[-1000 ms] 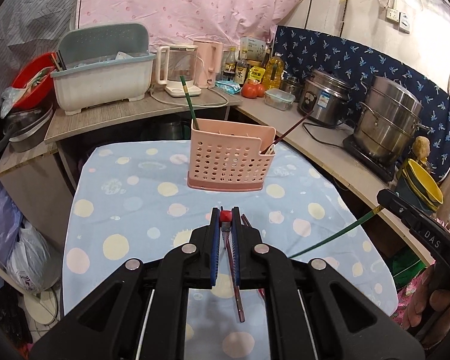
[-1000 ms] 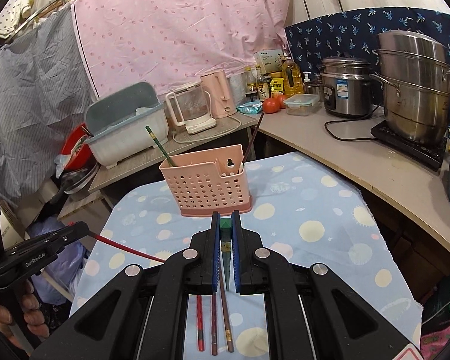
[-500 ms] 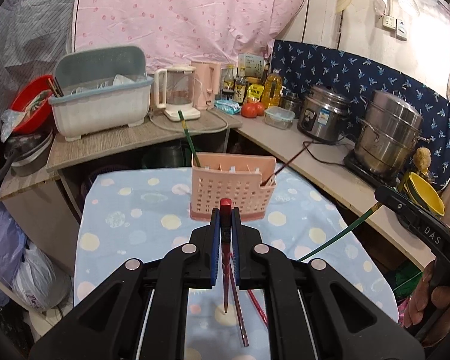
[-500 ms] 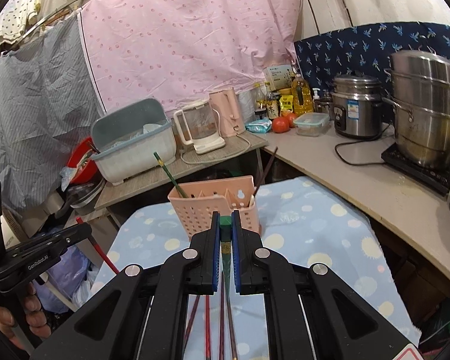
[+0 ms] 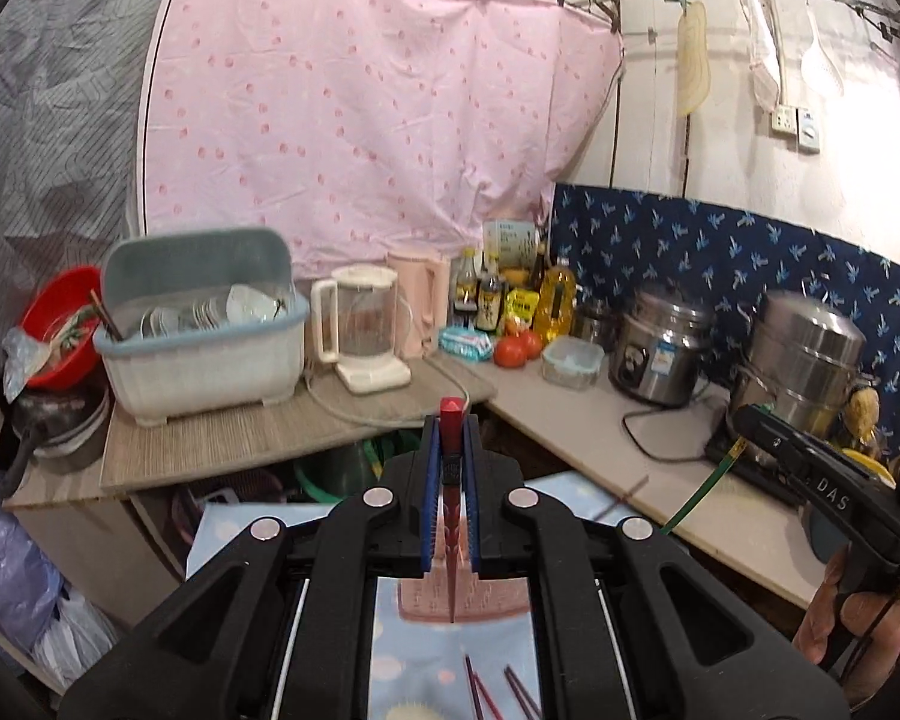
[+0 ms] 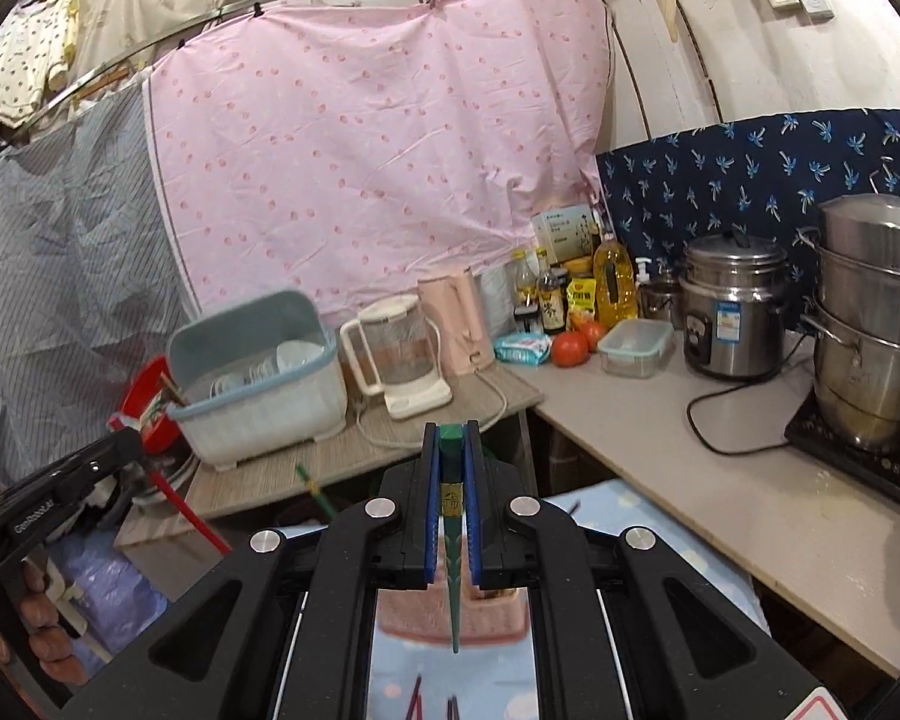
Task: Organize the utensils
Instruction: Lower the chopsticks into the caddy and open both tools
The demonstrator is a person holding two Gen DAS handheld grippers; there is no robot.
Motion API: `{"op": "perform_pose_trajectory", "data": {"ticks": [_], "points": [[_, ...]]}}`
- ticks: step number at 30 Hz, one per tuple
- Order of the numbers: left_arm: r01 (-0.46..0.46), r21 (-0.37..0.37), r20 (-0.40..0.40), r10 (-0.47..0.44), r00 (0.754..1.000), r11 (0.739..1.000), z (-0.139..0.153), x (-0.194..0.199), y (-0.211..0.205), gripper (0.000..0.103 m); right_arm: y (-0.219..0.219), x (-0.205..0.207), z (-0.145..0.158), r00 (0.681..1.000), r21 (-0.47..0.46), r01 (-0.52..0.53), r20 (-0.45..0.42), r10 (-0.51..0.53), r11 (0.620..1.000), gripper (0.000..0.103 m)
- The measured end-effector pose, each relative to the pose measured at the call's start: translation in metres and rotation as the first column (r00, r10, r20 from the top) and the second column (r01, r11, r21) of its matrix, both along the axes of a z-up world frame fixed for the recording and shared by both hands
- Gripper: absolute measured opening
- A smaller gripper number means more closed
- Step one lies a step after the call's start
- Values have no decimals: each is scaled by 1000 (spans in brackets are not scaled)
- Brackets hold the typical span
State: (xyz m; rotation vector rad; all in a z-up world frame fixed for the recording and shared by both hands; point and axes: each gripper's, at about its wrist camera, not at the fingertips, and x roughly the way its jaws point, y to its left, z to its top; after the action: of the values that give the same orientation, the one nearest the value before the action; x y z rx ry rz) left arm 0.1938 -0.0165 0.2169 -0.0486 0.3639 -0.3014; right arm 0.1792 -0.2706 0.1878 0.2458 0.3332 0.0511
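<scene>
My left gripper is shut on a red chopstick that hangs point down above the pink utensil basket. My right gripper is shut on a green chopstick, also point down over the pink basket. The basket is mostly hidden behind the gripper bodies. A green chopstick and a dark one stick out of it. Several chopsticks lie on the dotted blue tablecloth. The right gripper shows in the left wrist view, the left gripper in the right wrist view.
A counter behind the table carries a dish rack, a blender jug, a pink kettle, bottles, tomatoes and a plastic box. A rice cooker and a steel steamer pot stand on the right counter.
Both grippers rose and tilted up with their chopsticks, so the basket and table dropped to the bottom of each view. The chopsticks now hang point down over the basket.
</scene>
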Motion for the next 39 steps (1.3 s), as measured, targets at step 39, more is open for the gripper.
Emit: {"op": "perform_pose_trajectory", "data": {"ticks": [39], "points": [[-45, 11, -146, 46, 988, 999, -65, 90, -2, 34, 32, 77, -51, 997, -23, -17, -79, 15, 1000, 35]]}}
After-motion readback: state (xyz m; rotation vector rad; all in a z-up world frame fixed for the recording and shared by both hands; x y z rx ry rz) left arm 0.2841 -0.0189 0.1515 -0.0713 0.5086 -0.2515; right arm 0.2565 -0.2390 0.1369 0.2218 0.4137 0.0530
